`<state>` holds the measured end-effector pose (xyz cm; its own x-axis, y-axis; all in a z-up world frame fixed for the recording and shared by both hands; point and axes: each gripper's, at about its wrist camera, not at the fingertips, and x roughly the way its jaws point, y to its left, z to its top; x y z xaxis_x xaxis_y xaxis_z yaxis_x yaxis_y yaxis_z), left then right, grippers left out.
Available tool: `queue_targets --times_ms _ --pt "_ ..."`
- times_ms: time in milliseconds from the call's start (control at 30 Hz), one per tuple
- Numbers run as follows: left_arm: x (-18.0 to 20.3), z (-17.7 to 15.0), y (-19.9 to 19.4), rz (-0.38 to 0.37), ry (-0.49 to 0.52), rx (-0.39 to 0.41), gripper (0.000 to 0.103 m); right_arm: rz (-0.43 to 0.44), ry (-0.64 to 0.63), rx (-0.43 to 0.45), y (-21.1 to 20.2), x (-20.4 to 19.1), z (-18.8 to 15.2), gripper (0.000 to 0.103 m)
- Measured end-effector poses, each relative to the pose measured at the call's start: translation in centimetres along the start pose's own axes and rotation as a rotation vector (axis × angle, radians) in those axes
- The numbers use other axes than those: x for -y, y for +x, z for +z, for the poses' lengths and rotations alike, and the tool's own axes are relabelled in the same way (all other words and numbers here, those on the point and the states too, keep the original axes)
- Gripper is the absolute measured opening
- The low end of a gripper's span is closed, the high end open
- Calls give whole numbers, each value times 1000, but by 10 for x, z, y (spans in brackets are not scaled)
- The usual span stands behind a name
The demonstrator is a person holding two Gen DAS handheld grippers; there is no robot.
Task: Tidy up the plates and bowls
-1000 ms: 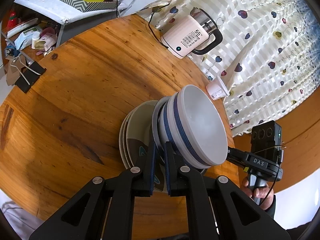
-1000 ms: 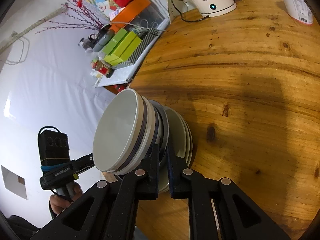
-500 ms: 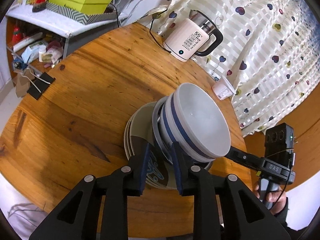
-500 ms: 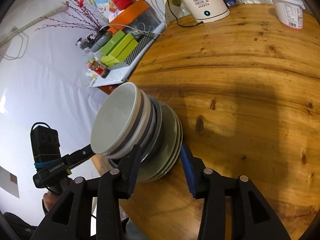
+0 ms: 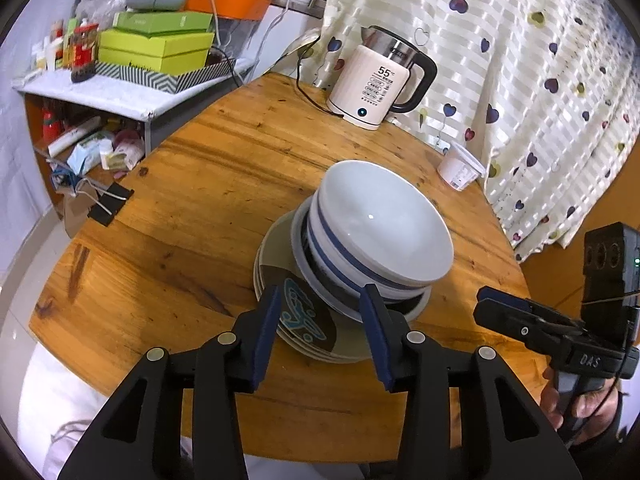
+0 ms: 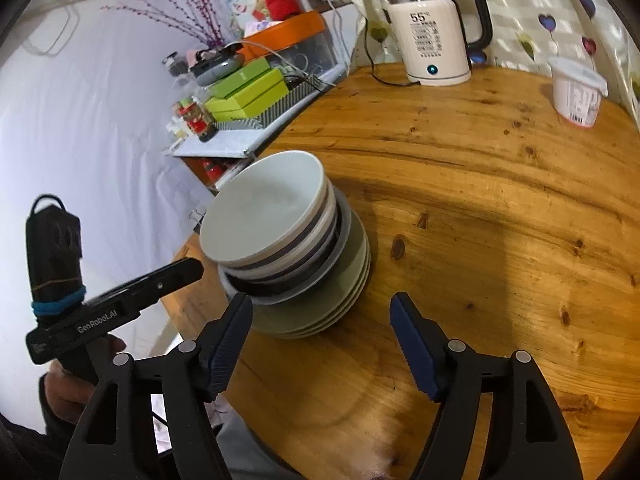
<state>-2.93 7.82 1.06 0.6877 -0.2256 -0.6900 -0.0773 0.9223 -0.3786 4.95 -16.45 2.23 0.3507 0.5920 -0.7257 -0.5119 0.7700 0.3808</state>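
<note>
Both tools, left tool (image 5: 318, 320) and right tool (image 6: 322, 320), have just spread, releasing the stacked bowls (image 5: 380, 228) and plates (image 5: 280, 280) on the counter (image 5: 200, 200); stacking looks finished.

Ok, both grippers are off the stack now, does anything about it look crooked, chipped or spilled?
The bowls sit off-centre on the plates, toward the far side of the stack, leaving the patterned near part of the top plate bare. No chips or spills show. Both the left gripper and right gripper are open, touching nothing.

Two wrist fisheyes angled down, close over the table (image 5: 208, 216) – opposite sides – both sharing the stacked dishes (image 5: 360, 256), kettle (image 6: 434, 36)
</note>
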Motion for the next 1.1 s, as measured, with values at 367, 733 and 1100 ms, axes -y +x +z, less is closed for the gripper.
queue_targets --times_ms 367,733,1100 --pt "15 -10 -1 99 53 0 51 -80 -73 18 -1 -18 -12 78" --pt "23 -20 6 151 90 -15 51 -126 -138 10 7 -33 -20 80" --pt "19 -25 11 177 63 -31 51 -118 -150 -12 15 -36 -23 81"
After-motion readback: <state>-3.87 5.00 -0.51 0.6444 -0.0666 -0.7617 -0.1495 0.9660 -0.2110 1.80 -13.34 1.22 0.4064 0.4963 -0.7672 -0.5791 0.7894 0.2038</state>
